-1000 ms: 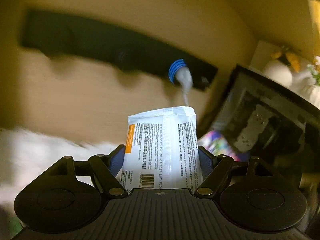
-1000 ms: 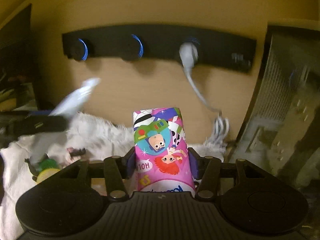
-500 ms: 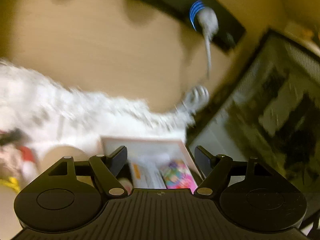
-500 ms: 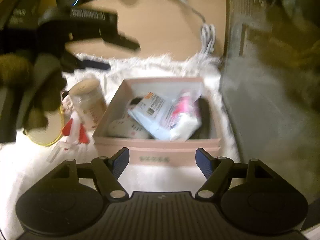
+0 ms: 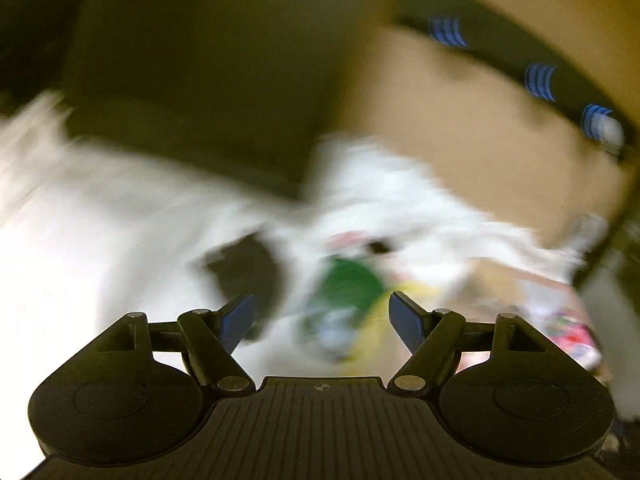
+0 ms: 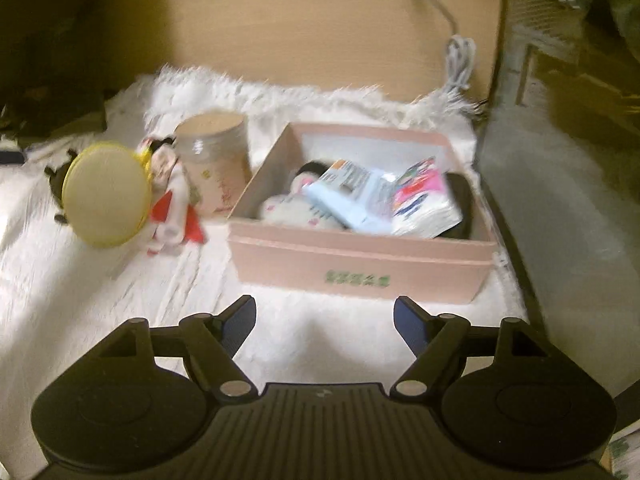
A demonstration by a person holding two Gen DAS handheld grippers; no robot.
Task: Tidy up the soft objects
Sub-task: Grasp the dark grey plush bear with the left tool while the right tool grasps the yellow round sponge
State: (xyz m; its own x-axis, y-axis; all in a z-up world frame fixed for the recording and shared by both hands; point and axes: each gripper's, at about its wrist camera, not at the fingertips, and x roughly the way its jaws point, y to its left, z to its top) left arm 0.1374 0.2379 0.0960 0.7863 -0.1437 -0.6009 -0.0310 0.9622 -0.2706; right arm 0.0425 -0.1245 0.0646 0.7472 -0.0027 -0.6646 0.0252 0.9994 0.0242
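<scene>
The right gripper [image 6: 324,320] stands open and empty above the fluffy white rug [image 6: 120,280] that covers the desk. Just ahead of it sits an open pink cardboard box [image 6: 360,256] with green lettering on its front wall. Inside the box lie a white pack of tissues with printed text [image 6: 352,196], a colourful cartoon-printed tissue pack [image 6: 420,196] leaning against it, and a white plush toy [image 6: 288,212]. To the left of the box stand a clear lidded jar [image 6: 214,160], a small red-and-white figurine [image 6: 172,204] and a round yellow disc-shaped object [image 6: 105,194]. The left gripper [image 5: 320,320] is also open and holds nothing; its view is heavily blurred, showing a green and yellow smear [image 5: 348,292] on the white rug between its fingers.
</scene>
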